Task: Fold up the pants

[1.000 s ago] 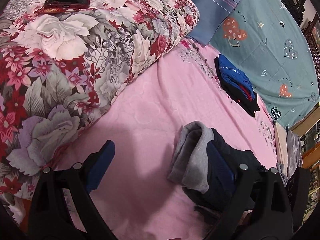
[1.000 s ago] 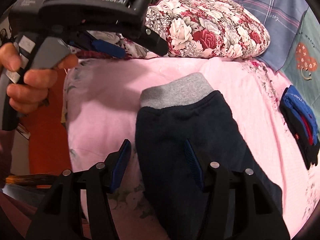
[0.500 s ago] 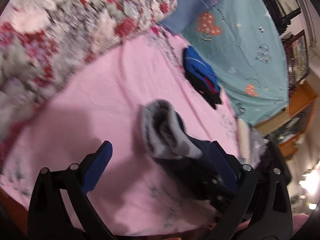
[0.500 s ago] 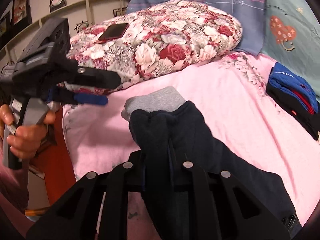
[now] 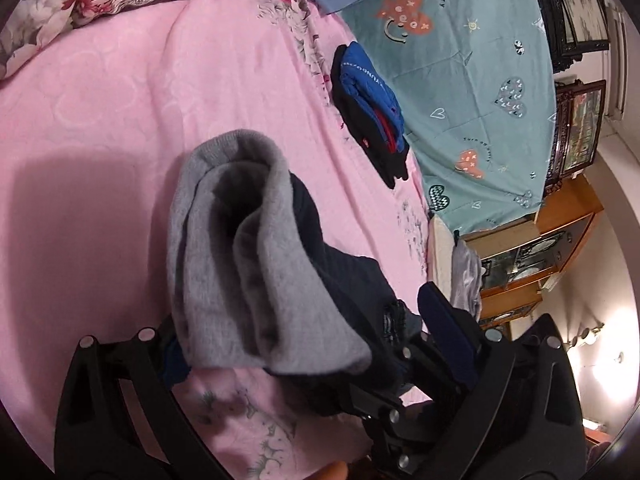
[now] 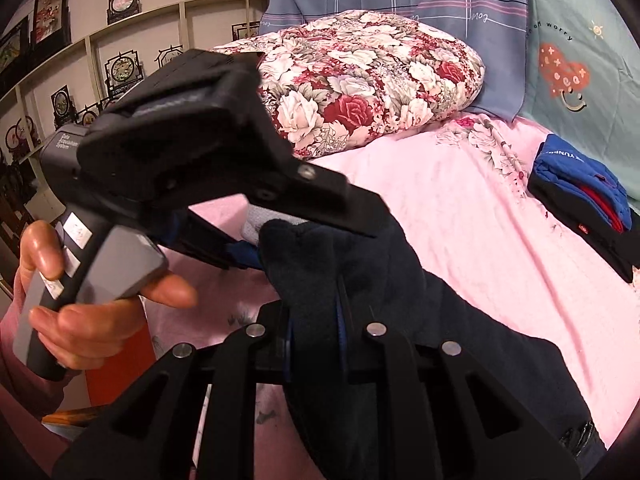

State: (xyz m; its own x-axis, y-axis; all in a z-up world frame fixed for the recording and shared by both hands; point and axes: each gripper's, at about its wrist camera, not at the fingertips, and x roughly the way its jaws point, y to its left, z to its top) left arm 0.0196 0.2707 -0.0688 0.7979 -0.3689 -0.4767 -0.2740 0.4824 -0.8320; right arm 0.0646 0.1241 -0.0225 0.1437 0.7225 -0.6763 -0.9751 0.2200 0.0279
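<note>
The dark navy fleece pants (image 6: 400,300) are clamped by right gripper (image 6: 314,344); the grey ribbed waistband (image 5: 256,264) lies between the left gripper's (image 5: 320,344) parted fingers, near the bed's (image 5: 120,100) front edge.

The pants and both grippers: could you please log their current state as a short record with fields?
pants: dark, with grey waistband, lying on the pink sheet
right gripper: shut on the pants' dark fabric
left gripper: open, fingers either side of the waistband
left hand: holding the left gripper's handle
stack: folded blue and black clothes near the teal cover
quilt: floral, at the bed's far end
</note>
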